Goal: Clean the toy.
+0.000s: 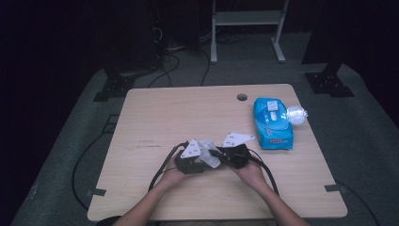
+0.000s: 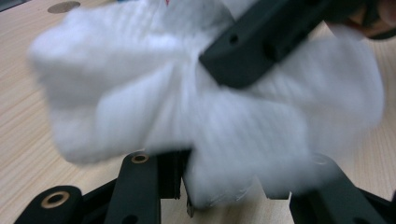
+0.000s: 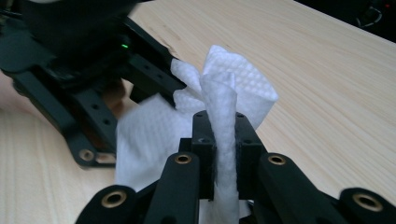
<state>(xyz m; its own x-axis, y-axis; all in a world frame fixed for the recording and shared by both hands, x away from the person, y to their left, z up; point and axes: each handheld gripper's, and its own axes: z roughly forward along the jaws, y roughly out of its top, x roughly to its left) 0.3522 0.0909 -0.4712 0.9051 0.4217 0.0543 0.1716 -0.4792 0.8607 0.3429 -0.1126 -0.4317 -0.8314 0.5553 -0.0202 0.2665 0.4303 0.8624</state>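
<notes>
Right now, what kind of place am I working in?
Probably a lab or recording workspace, not a home: a bare wooden table with a cable hole stands on grey carpet, with cables and black stand bases in the dark behind it. Both grippers hold a white wipe.

wipe (image 2: 187, 107) blurred in left gripper view | hides left jaws' tips | pack (image 1: 273, 123) label too small to read
</notes>
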